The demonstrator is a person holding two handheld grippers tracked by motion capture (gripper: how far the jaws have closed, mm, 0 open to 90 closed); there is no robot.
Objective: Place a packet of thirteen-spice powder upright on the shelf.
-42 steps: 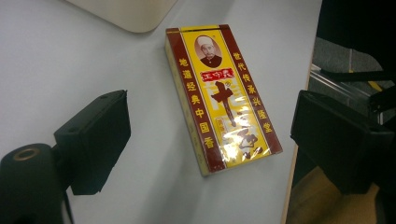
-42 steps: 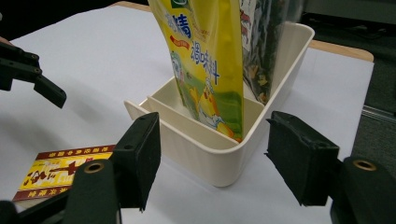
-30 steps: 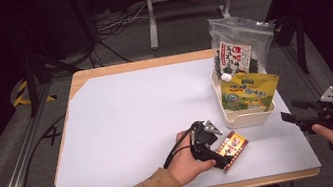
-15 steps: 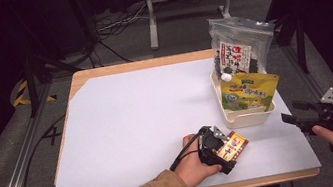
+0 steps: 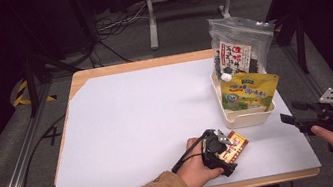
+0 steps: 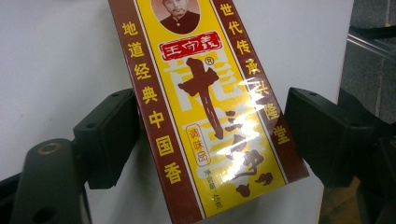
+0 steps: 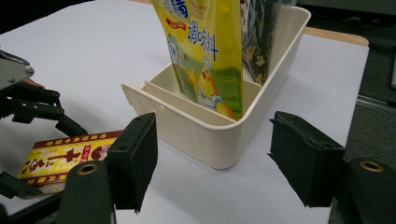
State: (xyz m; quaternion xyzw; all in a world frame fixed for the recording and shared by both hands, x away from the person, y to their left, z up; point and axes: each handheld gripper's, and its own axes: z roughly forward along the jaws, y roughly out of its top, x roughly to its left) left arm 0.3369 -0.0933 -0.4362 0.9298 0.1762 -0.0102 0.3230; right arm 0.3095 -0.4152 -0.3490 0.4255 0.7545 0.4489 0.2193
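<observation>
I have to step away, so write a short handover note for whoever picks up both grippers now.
Left gripper: jaws either side of the yellow-and-brown box lying flat near the table's front edge; they have just been closing, not yet gripping.
Right gripper: open, empty, facing the cream bin.
Done: yellow pouch and dark packet stand in the bin.
Left: probably grip the box and bin it.

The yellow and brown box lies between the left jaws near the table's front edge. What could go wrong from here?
The box lies skewed between the left gripper, whose jaws have just been closing: one pad seems to meet an edge, so it may twist or slip. It lies near the table front edge and might be pushed off. The cream bin already holds two upright pouches, so little room remains.
</observation>
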